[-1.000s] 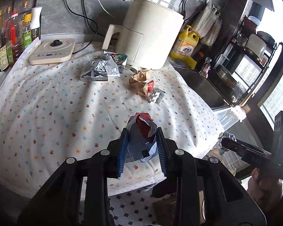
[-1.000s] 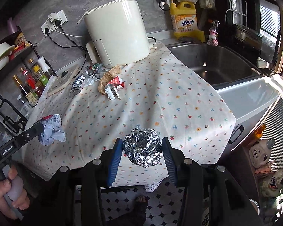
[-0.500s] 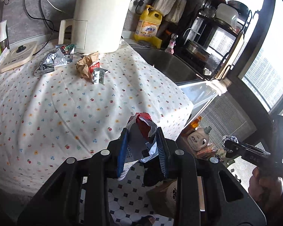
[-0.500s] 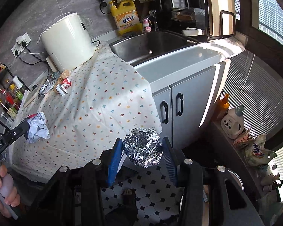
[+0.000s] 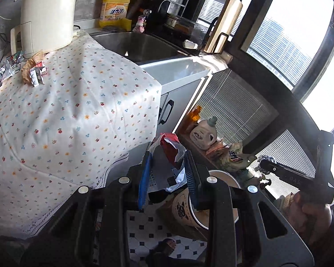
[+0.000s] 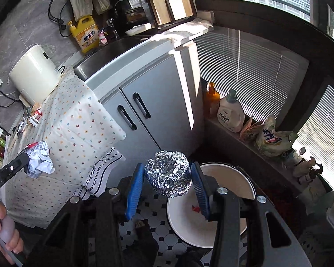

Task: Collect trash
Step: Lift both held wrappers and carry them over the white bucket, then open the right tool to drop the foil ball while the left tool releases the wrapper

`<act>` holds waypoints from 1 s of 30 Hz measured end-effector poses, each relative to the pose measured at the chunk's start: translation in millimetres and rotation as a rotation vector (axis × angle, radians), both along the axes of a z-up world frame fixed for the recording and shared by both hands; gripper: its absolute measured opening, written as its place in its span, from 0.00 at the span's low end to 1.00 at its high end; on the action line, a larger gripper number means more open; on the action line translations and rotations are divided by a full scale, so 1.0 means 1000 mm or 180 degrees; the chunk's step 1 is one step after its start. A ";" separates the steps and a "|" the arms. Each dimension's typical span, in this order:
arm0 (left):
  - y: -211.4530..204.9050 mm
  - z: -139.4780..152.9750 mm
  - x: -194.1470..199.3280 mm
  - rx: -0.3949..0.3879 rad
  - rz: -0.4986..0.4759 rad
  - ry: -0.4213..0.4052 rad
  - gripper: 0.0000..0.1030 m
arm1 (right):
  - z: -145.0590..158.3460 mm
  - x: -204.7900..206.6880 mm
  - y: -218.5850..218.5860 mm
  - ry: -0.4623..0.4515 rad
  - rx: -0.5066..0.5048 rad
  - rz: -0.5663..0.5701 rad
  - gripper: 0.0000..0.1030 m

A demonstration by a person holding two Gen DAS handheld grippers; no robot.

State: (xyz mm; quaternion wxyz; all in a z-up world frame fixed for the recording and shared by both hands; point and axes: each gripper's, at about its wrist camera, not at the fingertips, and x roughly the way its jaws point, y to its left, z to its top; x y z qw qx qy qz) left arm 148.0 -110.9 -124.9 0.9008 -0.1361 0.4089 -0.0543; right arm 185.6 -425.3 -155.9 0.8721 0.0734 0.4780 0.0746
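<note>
Both hands are swinging off the worktop: right gripper (image 6: 167,183) clamping foil ball (image 6: 168,174) over the white bin (image 6: 233,182), left gripper (image 5: 167,173) gripping crumpled wrapper (image 5: 170,150) nearby, so 2 drops are coming w/ more trash (image 5: 33,72) at the worktop's back edge.

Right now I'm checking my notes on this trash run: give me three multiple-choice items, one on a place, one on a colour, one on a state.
1. Where is the white bin?
A. On the floor beside the cabinet
B. In the sink
C. On the tablecloth

2. What colour is the dish soap bottle?
A. Green
B. Yellow
C. Red

3. What does the right gripper hold?
A. Nothing
B. A spoon
C. A foil ball

Answers: 1 A, it stands on the tiled floor by the cabinet doors; 2 B, yellow body by the sink; 3 C, blue pads clamp the crumpled foil.
</note>
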 end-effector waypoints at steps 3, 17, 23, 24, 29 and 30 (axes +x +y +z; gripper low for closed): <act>-0.024 -0.003 0.007 0.0016 -0.0217 0.0033 0.29 | -0.003 -0.008 -0.021 0.0022 0.0075 -0.0139 0.45; -0.124 -0.028 0.039 0.0000 -0.1011 0.0226 0.29 | -0.006 -0.050 -0.098 0.0064 0.0107 -0.0742 0.74; -0.163 -0.047 0.045 -0.0066 -0.1294 0.0346 0.29 | -0.006 -0.071 -0.131 0.0093 0.0037 -0.1011 0.74; -0.170 -0.049 0.045 -0.0072 -0.1347 0.0364 0.29 | -0.007 -0.075 -0.136 0.0098 0.0035 -0.1050 0.74; -0.196 -0.061 0.046 -0.0131 -0.1580 0.0498 0.38 | -0.008 -0.084 -0.149 0.0111 0.0023 -0.1163 0.74; -0.198 -0.061 0.046 -0.0172 -0.1611 0.0505 0.48 | -0.009 -0.085 -0.150 0.0117 0.0023 -0.1171 0.74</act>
